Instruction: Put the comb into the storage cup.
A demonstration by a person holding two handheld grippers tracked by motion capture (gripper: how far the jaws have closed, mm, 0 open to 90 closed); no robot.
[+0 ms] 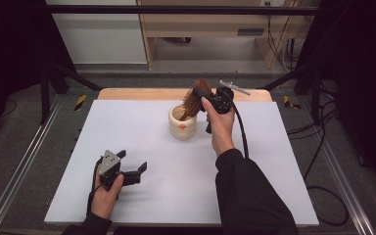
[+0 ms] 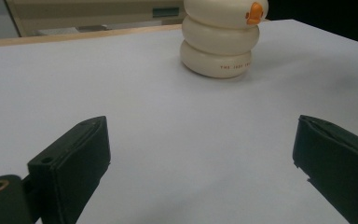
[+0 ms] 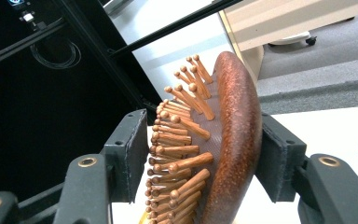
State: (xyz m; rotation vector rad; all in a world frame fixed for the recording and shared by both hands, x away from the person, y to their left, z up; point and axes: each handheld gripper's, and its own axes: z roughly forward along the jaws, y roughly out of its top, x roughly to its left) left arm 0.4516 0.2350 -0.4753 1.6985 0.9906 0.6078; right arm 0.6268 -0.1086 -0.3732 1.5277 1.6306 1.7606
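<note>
Overhead view: a person sits at a table w/ a white sheet (image 1: 127, 122) over it, one handheld tong in each hand.

The right gripper (image 1: 208, 95) is raised over a squat cream ceramic cup of stacked rounded rings w/ a small orange mark (image 1: 182, 128), near the far middle of the sheet. Between its jaws is a dark reddish-brown wooden paddle hairbrush w/ round-tipped wooden pins (image 1: 196, 95). The brush stands tilted, head up, its handle end down inside the cup.

Right gripper view: the jaws sit partly apart, either side of the brush head (image 3: 233, 140). One pad lies on the smooth domed back, the other at the pin tips. Can't tell if they actually pinch or merely bracket it.

The left gripper (image 1: 133, 160) rests low on the sheet at the near left, well apart from the cup. Jaws spread wide, nothing between them; its own view looks across bare sheet to the cup (image 2: 219, 46).

Handling, as a judgement: the brush is prob. light and stiff. Its polished back looks slippery, and the pins give an uneven seat, so a pad may skate. Best hold is across the head's thickness, approx. mid-head, or on the narrower handle. The cup looks breakable and could tip if the brush levers on its rim.
</note>
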